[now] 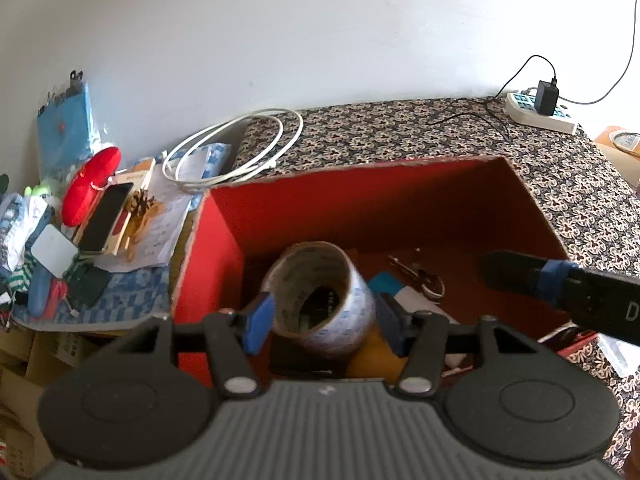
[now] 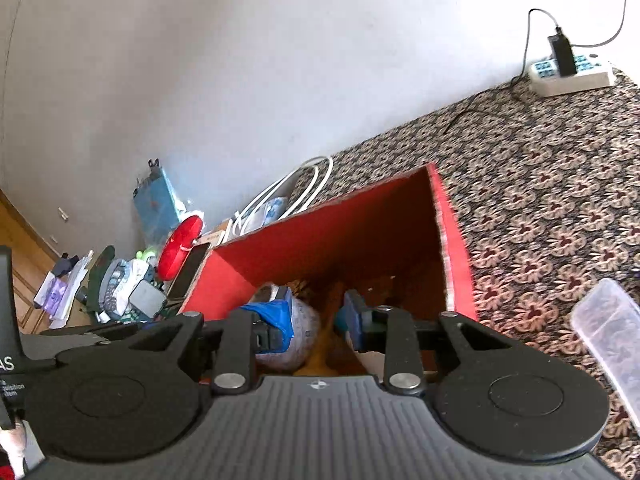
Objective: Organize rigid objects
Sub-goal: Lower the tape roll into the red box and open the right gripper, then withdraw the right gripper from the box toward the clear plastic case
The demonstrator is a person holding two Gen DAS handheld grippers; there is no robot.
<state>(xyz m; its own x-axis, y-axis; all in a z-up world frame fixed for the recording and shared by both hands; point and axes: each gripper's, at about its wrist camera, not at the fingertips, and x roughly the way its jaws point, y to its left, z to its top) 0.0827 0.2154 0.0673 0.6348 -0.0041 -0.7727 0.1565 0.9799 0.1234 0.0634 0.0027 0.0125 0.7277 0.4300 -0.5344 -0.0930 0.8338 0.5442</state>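
While I hold my left gripper [image 1: 322, 322] over the red box [image 1: 224, 248], its blue fingers [image 1: 260, 322] stand wide apart on both sides of the roll of tape [image 1: 320, 300]. I cannot tell if they touch the roll. The roll stands in the box, next to some keys [image 1: 420, 276] and a white and blue thing [image 1: 400, 290]. My right gripper [image 2: 320, 320] hangs over the same box with its fingers apart and nothing between them. The box sits on the bench [image 1: 400, 132] with a flower cloth. A white power strip [image 1: 540, 112] lies by the wall.
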